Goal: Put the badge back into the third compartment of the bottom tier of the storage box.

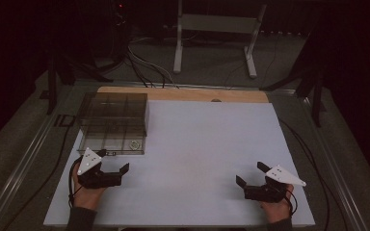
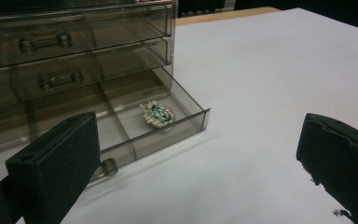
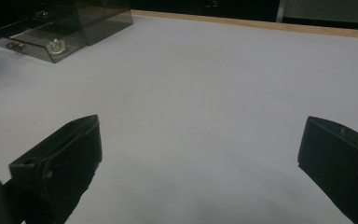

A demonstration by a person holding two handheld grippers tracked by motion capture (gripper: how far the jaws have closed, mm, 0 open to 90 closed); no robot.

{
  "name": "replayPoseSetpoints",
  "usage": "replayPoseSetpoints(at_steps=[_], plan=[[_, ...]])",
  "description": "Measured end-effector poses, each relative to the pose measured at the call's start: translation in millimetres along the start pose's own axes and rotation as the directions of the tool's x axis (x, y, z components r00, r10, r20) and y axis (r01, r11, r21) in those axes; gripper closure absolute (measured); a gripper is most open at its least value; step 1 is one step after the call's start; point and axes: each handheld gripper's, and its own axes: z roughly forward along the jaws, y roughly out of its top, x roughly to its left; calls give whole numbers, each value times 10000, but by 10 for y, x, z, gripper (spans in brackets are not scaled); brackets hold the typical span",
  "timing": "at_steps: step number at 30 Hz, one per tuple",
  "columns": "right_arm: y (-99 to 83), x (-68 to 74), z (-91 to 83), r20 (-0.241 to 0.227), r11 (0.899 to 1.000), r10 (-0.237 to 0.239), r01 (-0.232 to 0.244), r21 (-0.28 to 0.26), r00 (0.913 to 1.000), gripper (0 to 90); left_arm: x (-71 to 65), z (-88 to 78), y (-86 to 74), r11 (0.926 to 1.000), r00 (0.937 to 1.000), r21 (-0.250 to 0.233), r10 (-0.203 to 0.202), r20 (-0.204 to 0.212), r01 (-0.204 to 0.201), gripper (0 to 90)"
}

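The white worktop (image 1: 197, 159) carries a smoky clear drawer chest (image 1: 115, 115) at its far left corner, with the bottom drawer (image 2: 168, 126) pulled out. Both tools sit released with jaws wide apart, the left tool (image 1: 112, 161) just in front of the drawer and the right tool (image 1: 250, 174) well apart at the near right. A small jewelled brooch (image 2: 156, 114) lies in the drawer's right-hand compartment.

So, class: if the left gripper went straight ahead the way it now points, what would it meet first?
Probably the open bottom drawer of the smoky drawer box; the left gripper is open.
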Motion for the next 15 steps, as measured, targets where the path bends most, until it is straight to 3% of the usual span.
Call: replayPoseSetpoints(at_steps=[7,9,12,15], plan=[[3,1,-1,-7,10000,-13,13,-26,10000,2,-5,-96,-100,10000,9997,2,52,-248,-52,4],[5,3,-1,-31,10000,-27,27,-26,10000,2,-24,-154,-185,9996,9992,-100,-272,-278,270,4],[7,7,-2,-40,10000,-29,29,-28,10000,2,-38,-176,-210,9999,9991,-6,-152,-401,152,4],[6,5,-2,-20,10000,-22,22,-22,10000,2,-19,-188,-220,9992,9985,-83,-390,-376,387,4]])
